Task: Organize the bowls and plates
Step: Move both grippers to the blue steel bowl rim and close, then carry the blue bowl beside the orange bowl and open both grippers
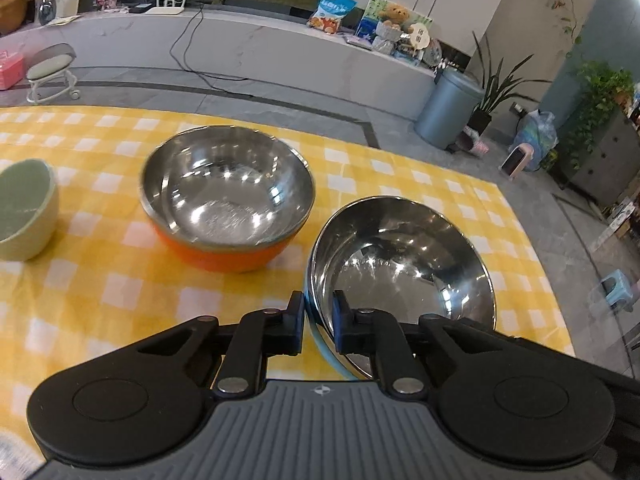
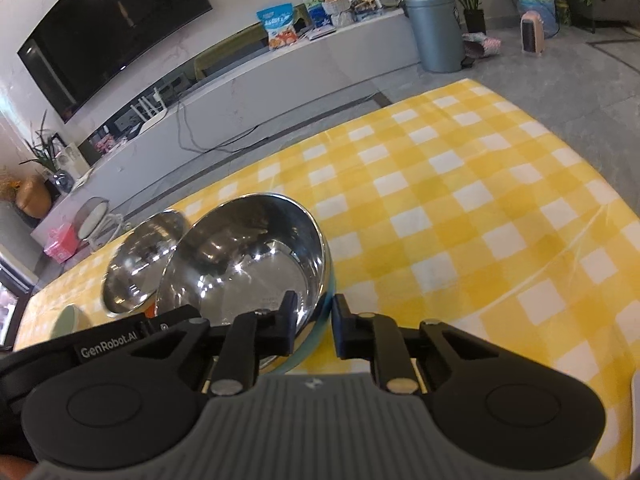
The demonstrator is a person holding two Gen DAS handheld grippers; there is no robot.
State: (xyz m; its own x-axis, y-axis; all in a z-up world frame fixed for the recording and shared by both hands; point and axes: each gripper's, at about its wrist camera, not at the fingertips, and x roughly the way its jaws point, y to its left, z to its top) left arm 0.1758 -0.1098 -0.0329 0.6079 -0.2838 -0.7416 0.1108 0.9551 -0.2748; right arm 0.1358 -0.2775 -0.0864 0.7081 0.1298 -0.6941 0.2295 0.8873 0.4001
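Note:
A steel bowl with a light blue outside [image 1: 400, 264] is tilted above the yellow checked table. My left gripper [image 1: 318, 314] is shut on its near rim. My right gripper [image 2: 314, 316] is shut on the same blue bowl [image 2: 248, 256], gripping its right rim. A steel bowl with an orange outside [image 1: 226, 200] stands upright on the table to the left; in the right wrist view it [image 2: 140, 264] shows behind the blue bowl. A pale green bowl [image 1: 24, 212] sits at the far left edge.
The yellow checked tablecloth [image 2: 460, 208] stretches out to the right of the bowls. The table's far edge [image 1: 280, 130] drops to a grey floor. A grey bin [image 1: 446, 112] and plants stand beyond it.

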